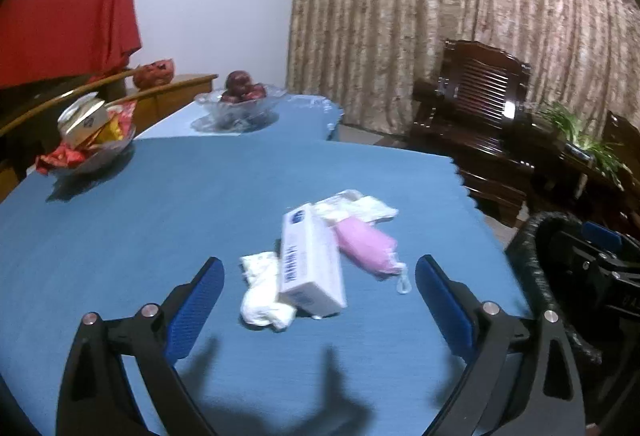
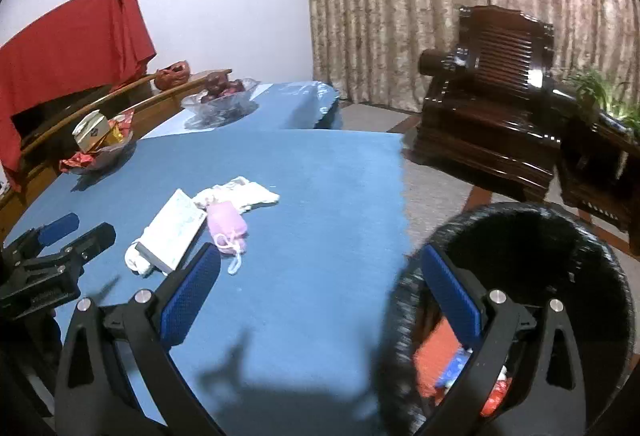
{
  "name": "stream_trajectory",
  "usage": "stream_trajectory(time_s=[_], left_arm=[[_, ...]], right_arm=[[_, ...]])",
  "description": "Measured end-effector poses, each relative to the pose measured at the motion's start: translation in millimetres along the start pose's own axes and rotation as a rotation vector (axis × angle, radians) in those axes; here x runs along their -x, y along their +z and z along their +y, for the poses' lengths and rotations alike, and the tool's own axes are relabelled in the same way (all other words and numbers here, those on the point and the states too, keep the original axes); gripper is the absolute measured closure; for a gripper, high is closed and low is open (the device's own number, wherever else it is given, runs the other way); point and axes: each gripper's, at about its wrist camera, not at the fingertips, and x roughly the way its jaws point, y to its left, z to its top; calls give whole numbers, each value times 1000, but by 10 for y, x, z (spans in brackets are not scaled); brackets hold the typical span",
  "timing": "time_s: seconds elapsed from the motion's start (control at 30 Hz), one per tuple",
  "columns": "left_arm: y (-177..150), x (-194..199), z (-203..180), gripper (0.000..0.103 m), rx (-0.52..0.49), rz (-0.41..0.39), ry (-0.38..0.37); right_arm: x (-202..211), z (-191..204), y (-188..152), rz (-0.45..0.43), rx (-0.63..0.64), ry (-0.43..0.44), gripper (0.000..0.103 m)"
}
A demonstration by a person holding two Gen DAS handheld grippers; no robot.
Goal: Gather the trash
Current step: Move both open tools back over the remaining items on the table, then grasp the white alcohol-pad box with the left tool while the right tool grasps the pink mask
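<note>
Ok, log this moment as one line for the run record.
left gripper: open, facing white box | right gripper: open, empty | pink pouch, tissues on table | trash bin beside table

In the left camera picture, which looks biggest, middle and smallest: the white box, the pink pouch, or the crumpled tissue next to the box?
1. White box, clearly biggest.
2. Pink pouch and crumpled tissue look about alike, so I won't rank them.

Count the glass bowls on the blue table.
2. One glass bowl of snack wrappers sits at the table's left edge; the other glass bowl, holding dark red fruit, sits at the far end.
</note>
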Motion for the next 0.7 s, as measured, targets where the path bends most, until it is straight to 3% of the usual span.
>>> stream_trajectory(time_s=[0.33,0.63,0.7], left_arm=[[-66,-479,233,22,31,48,-9],[-130,-953,244,40,41,145,-98],[-121,-1011,238,51,53,164,-130]], right_arm=[[-763,334,64,58,38,36,6],[-1118,395,73,91,67,51,6],[-1154,386,69,98,72,50,6]])
